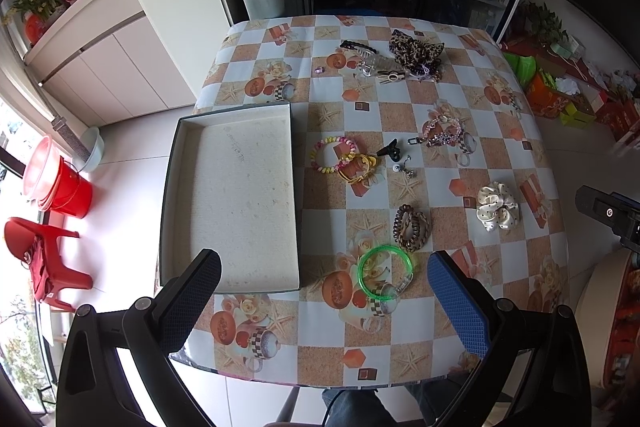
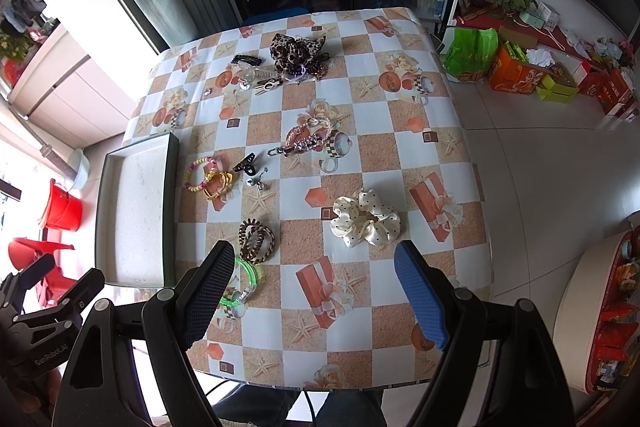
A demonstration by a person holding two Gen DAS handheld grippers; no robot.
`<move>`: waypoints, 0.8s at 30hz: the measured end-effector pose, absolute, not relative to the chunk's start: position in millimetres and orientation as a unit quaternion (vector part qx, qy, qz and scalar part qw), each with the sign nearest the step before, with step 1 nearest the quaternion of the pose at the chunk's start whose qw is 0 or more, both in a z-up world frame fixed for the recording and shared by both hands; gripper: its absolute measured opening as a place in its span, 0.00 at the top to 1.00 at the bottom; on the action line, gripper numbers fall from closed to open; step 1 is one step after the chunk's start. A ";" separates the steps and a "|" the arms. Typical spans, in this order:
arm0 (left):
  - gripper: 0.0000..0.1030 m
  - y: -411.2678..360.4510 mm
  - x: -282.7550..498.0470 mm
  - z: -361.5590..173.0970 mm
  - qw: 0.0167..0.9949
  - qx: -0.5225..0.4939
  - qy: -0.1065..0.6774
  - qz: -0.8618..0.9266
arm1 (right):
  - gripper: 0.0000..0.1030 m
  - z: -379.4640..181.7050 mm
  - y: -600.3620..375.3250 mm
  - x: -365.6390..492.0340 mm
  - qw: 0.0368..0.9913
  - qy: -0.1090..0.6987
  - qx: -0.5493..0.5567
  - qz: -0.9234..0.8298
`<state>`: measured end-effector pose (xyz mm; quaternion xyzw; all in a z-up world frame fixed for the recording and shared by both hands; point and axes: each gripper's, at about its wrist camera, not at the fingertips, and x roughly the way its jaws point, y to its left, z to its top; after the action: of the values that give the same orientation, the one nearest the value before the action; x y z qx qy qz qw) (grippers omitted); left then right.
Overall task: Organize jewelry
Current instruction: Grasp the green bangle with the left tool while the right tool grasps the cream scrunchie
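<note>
Jewelry pieces lie scattered over the checkered tablecloth (image 1: 400, 115); none is seen inside the shallow box (image 1: 232, 203), whose pale floor is bare. The task is judged barely begun, with every item left to be moved.

Positions, left wrist view, clock-face from table centre:
- Box at 9 o'clock, along the table's left edge.
- Green bangle (image 1: 384, 269) at 6 o'clock, nearest the left gripper.
- Brown coil ties (image 1: 412, 227) just beyond the bangle, toward 5 o'clock.
- Cream dotted scrunchie (image 1: 497, 207) at 4 o'clock.
- Pastel bead bracelet (image 1: 332, 155) and yellow band (image 1: 358, 167), touching, near centre, just right of the box.
- Black claw clip (image 1: 390, 151) and small metal charms (image 1: 406, 169) at centre.
- Pink bead chain (image 1: 442, 133) at 2 o'clock.
- Leopard scrunchie (image 1: 416, 51) and a heap of clips (image 1: 376, 67) at 12 o'clock, far edge.

Pose: left gripper (image 1: 324, 275) is held above the near table edge, jaws spread wide, nothing between them; the black finger overlaps the box's near corner in the view, the blue finger is seen right of the bangle. Right gripper (image 2: 316, 267) is likewise raised over the near edge, jaws wide apart and empty, with the cream scrunchie (image 2: 366, 223) framed just ahead between the fingers. Contact with any item is not seen.
</note>
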<state>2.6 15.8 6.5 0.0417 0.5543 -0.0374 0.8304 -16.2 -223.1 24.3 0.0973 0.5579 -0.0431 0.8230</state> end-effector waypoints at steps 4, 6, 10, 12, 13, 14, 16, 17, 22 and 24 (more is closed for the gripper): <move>0.00 15.2 -4.7 -7.7 0.828 0.044 0.558 -0.043 | 0.18 11.1 -225.7 -20.1 0.817 0.566 0.101 -0.046; 0.00 14.9 -4.9 -17.1 0.825 0.046 0.561 -0.045 | 0.18 5.9 -228.2 -19.6 0.812 0.573 0.103 -0.048; 0.00 15.5 -1.6 -39.9 0.814 0.049 0.576 -0.053 | 0.18 -8.9 -233.6 -21.5 0.798 0.590 0.109 -0.053; 0.00 13.3 -0.9 -52.2 0.809 0.053 0.582 -0.065 | 0.18 -20.7 -236.7 -23.2 0.789 0.600 0.115 -0.055; 0.00 11.4 -1.6 -57.8 0.807 0.058 0.583 -0.070 | 0.18 -25.8 -237.6 -24.2 0.786 0.604 0.116 -0.057; 0.00 9.4 -1.7 -62.9 0.806 0.064 0.584 -0.075 | 0.18 -31.4 -239.1 -24.6 0.783 0.609 0.117 -0.058; 0.00 3.8 -0.2 -74.3 0.801 0.074 0.588 -0.086 | 0.18 -43.2 -242.4 -24.7 0.776 0.616 0.122 -0.059; 0.00 1.1 0.4 -80.4 0.798 0.077 0.591 -0.092 | 0.18 -49.5 -244.3 -23.9 0.772 0.620 0.125 -0.059; 0.06 -12.4 7.9 -111.0 0.786 0.089 0.599 -0.120 | 0.18 -82.9 -249.9 -16.9 0.758 0.636 0.125 -0.065; 0.06 -17.0 12.4 -125.4 0.781 0.093 0.604 -0.124 | 0.18 -97.8 -252.3 -12.0 0.754 0.642 0.125 -0.068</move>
<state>12.4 -17.0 -125.4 0.0935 0.6044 -0.1244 0.7813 -12.0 -252.3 -97.8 0.1247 0.6415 -0.0682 0.7538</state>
